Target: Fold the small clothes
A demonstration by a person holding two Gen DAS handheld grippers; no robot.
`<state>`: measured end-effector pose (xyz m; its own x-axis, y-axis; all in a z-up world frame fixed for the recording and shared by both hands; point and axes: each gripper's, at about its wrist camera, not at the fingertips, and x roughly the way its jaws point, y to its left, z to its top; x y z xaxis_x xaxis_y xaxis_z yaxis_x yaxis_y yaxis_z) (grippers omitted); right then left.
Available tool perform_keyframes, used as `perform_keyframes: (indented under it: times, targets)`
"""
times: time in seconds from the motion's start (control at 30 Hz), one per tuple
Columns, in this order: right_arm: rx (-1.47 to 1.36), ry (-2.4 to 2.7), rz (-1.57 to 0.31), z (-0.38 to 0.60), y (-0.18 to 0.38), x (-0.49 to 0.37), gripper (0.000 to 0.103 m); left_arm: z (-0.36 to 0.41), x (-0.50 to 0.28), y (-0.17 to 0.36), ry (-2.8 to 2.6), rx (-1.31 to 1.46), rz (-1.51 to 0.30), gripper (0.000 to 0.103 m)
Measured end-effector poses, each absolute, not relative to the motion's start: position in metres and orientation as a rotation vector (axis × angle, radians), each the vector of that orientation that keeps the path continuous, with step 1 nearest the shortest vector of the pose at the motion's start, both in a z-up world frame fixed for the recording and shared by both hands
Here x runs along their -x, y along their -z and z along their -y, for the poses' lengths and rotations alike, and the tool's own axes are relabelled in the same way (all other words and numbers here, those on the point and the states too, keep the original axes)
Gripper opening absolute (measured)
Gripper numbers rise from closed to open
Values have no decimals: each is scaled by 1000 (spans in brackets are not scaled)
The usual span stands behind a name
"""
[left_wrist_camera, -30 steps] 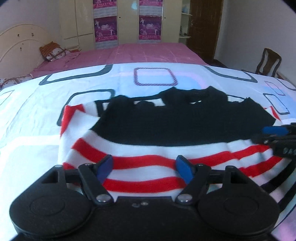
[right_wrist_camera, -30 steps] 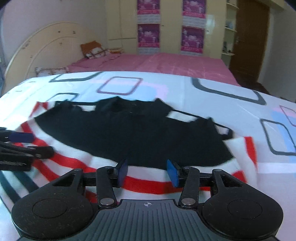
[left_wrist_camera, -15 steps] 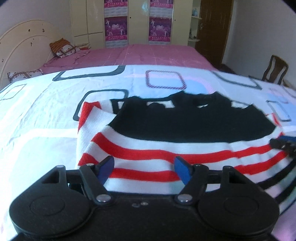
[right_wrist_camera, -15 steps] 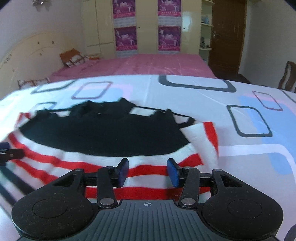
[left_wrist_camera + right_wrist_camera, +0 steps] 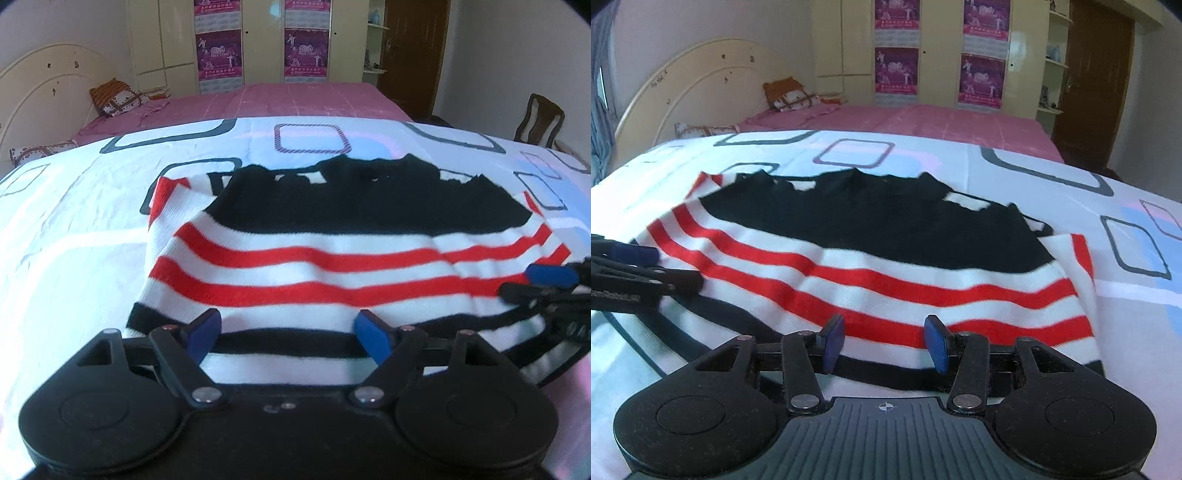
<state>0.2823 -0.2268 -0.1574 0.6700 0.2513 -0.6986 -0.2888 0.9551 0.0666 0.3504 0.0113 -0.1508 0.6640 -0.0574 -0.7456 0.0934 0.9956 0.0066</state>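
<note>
A small knitted sweater (image 5: 332,236), black on top with red, white and black stripes below, lies flat on the patterned bed sheet (image 5: 74,229). It also shows in the right wrist view (image 5: 871,251). My left gripper (image 5: 288,334) is open and empty, fingers just over the sweater's near hem. My right gripper (image 5: 884,341) is open and empty over the hem too. Each gripper shows at the edge of the other's view, the right one (image 5: 550,284) at the sweater's right side, the left one (image 5: 635,269) at its left side.
The white sheet with rounded-square prints covers the near bed. A pink bed (image 5: 295,99) with a pillow (image 5: 114,98) and a cream headboard (image 5: 683,85) stands behind. A wardrobe with posters (image 5: 938,55), a brown door (image 5: 1097,74) and a wooden chair (image 5: 541,123) are farther back.
Both grippers have pulled back toward me along the sweater. More of the lower stripes and the black hem band now show ahead of the fingers. Both stay open.
</note>
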Motion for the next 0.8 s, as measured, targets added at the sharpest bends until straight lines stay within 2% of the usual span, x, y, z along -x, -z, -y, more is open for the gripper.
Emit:
perform_keyframes:
  times: [0.33, 0.53, 0.8]
  targets:
    - [27, -130, -806, 274, 163, -263, 46, -24, -347, 156, 117, -27, -840, 82]
    - [17, -100, -823, 271, 154, -262, 47, -29, -345, 145, 108, 6, -861, 78]
    - [-31, -157, -811, 251, 136, -252, 47, -41, -325, 134, 104, 85, -903, 78]
